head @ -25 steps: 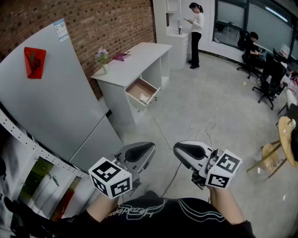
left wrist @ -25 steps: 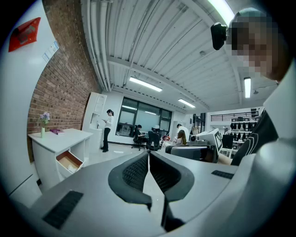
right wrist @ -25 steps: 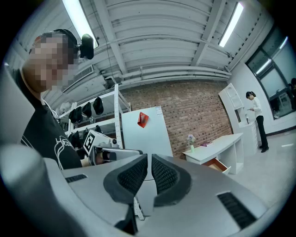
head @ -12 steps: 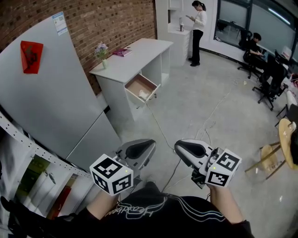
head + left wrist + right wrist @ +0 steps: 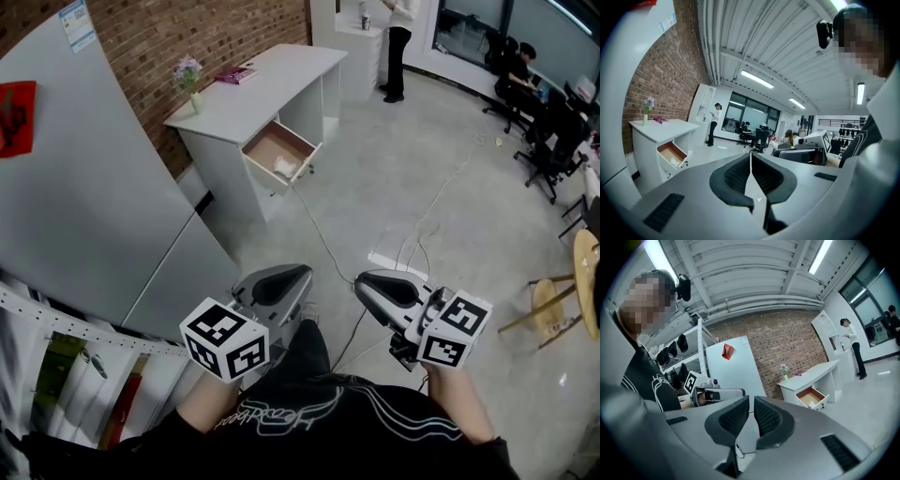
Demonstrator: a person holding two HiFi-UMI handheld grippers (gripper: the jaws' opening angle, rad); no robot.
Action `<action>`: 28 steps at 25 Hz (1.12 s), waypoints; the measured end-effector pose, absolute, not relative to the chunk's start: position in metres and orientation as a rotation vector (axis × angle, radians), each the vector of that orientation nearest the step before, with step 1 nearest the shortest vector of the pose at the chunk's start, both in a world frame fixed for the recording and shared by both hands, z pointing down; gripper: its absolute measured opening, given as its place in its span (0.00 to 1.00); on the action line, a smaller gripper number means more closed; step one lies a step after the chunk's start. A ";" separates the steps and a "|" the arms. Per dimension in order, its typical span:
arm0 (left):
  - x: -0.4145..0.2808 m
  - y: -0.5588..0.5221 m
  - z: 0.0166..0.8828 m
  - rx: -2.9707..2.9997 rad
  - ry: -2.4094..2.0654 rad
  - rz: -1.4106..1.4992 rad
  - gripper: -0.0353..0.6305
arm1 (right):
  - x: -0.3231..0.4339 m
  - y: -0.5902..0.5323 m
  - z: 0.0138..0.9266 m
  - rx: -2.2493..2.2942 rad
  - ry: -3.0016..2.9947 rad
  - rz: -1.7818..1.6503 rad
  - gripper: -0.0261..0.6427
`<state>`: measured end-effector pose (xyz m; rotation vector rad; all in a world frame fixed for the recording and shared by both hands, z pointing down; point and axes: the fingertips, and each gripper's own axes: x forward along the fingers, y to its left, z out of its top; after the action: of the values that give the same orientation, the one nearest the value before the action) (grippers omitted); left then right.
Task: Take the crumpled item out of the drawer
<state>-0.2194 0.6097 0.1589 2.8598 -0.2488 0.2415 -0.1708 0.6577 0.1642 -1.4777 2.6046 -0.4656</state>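
Observation:
A white desk stands against the brick wall, far ahead of me. Its drawer is pulled open, and a white crumpled item lies inside at the front corner. The drawer shows small in the left gripper view, and the drawer also in the right gripper view. My left gripper and right gripper are held close to my body, both shut and empty, well short of the desk.
A large white panel leans at the left, with a rack below it. A cable runs across the grey floor from the desk. A person stands at the back; office chairs at right. A vase and book sit on the desk.
The view has shifted forward and down: the desk and open drawer now sit higher and slightly closer. Both grippers stay shut in front of me.

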 end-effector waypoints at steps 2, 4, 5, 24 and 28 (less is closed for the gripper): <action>-0.207 0.582 0.169 2.853 -0.240 0.265 0.10 | -0.157 0.631 0.174 -1.490 2.591 -0.501 0.13; -0.193 0.547 0.180 2.852 -0.233 0.292 0.10 | -0.141 0.596 0.184 -1.509 2.579 -0.531 0.13; -0.185 0.524 0.185 2.844 -0.232 0.308 0.10 | -0.132 0.575 0.188 -1.520 2.571 -0.544 0.13; -0.062 0.119 0.282 2.607 -0.359 0.428 0.10 | 0.020 0.193 0.254 -1.608 2.498 -0.810 0.13; -0.047 0.083 0.296 2.595 -0.399 0.418 0.10 | 0.032 0.145 0.268 -1.590 2.561 -0.805 0.13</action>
<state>-0.0469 0.0832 0.2959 2.5949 -0.3986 0.4176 0.0322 0.1448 0.2676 -1.5900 2.5610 -0.8049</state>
